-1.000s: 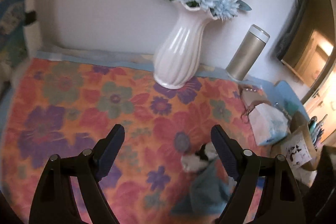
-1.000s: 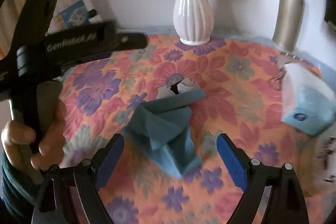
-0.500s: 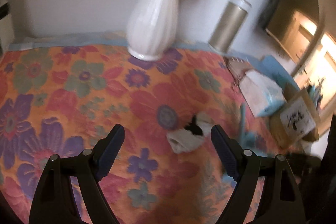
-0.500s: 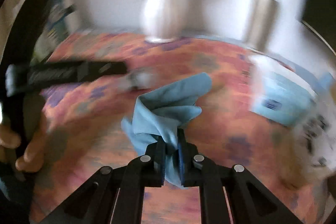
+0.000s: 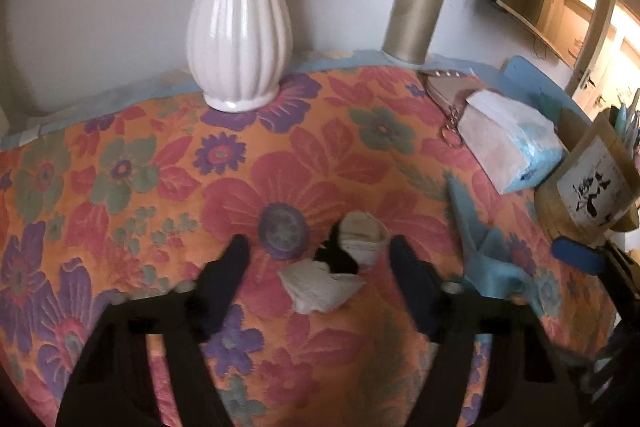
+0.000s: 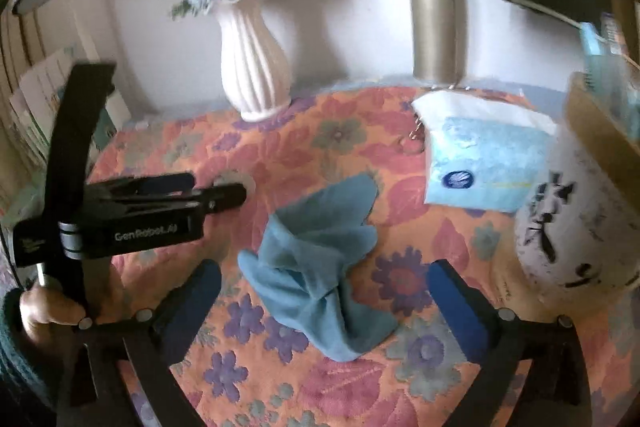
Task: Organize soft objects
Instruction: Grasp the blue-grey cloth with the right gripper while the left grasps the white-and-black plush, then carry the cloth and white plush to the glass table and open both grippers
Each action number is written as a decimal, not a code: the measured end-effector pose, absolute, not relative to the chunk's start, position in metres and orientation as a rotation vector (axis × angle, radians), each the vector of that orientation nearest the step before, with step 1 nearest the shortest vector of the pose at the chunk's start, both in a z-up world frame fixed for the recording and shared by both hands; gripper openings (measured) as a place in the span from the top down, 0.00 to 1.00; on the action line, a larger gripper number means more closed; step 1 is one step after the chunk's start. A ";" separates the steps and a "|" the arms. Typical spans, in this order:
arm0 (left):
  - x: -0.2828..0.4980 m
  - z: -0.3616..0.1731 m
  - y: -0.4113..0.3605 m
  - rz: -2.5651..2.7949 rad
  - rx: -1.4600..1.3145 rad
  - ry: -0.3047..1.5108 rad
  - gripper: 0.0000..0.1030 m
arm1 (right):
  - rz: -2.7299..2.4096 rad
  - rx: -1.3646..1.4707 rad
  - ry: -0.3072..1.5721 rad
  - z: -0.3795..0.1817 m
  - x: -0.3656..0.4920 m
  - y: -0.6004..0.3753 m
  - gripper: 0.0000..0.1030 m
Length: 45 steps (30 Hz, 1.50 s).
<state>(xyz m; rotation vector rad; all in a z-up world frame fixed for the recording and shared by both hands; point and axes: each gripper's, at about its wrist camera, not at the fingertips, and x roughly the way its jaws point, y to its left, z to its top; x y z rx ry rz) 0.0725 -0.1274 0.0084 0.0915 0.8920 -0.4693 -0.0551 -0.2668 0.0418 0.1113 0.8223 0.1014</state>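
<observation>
A crumpled blue cloth [image 6: 320, 267] lies on the floral tablecloth [image 6: 280, 155], between the open fingers of my right gripper [image 6: 324, 295], which holds nothing. It also shows in the left wrist view [image 5: 486, 259], at the right. A white and black sock bundle [image 5: 340, 267] lies between the open fingers of my left gripper [image 5: 320, 267], close to the tips. The left gripper [image 6: 224, 197] shows from the side in the right wrist view, left of the cloth.
A white vase [image 5: 240, 27] with blue flowers and a gold tumbler [image 5: 420, 3] stand at the back by the wall. A tissue pack [image 5: 508, 143] and a wooden pen holder [image 5: 592, 183] stand at the right edge. Keys [image 5: 448, 95] lie near the tumbler.
My right gripper was shut on the blue cloth half a second ago; it has opened and the cloth lies further right. My left gripper has moved down to the sock bundle.
</observation>
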 end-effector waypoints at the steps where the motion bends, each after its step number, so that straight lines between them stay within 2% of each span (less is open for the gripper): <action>1: 0.073 0.006 -0.130 -0.483 0.100 0.908 0.54 | 0.108 0.108 0.842 0.039 -0.051 -0.264 0.00; 2: 0.074 0.003 -0.132 -0.481 0.111 0.916 0.57 | 0.101 0.096 0.856 0.036 -0.048 -0.261 0.03; 4: 0.074 0.004 -0.131 -0.479 0.103 0.903 0.61 | 0.085 0.055 0.875 0.032 -0.043 -0.256 0.25; 5: 0.073 0.005 -0.128 -0.480 0.096 0.898 0.63 | 0.092 0.043 0.893 0.029 -0.041 -0.253 0.44; 6: 0.072 0.006 -0.127 -0.478 0.092 0.891 0.63 | 0.097 0.041 0.908 0.026 -0.039 -0.253 0.54; 7: 0.071 0.008 -0.126 -0.470 0.092 0.877 0.63 | 0.088 0.030 0.913 0.024 -0.040 -0.253 0.57; 8: 0.068 0.010 -0.125 -0.467 0.092 0.856 0.63 | 0.088 0.028 0.901 0.026 -0.041 -0.253 0.72; 9: 0.065 0.013 -0.124 -0.472 0.090 0.831 0.63 | 0.103 0.028 0.895 0.025 -0.042 -0.253 0.80; 12: 0.053 0.025 -0.119 -0.479 0.078 0.749 0.63 | 0.103 0.025 0.881 0.025 -0.044 -0.254 0.90; 20: 0.048 0.032 -0.102 -0.423 0.002 0.733 0.63 | 0.175 0.103 0.856 0.038 -0.069 -0.261 0.92; 24: 0.021 0.034 -0.110 -0.450 -0.020 0.767 0.63 | 0.191 0.137 0.862 0.044 -0.102 -0.277 0.92; 34: -0.052 0.051 -0.168 -0.652 -0.049 0.794 0.63 | 0.153 0.298 0.847 0.053 -0.181 -0.348 0.92; 38: -0.069 0.066 -0.200 -0.825 -0.112 0.819 0.63 | 0.113 0.331 0.773 0.070 -0.211 -0.382 0.92; 45: -0.098 0.099 -0.265 -0.937 -0.042 0.771 0.63 | 0.046 0.393 0.665 0.096 -0.244 -0.434 0.92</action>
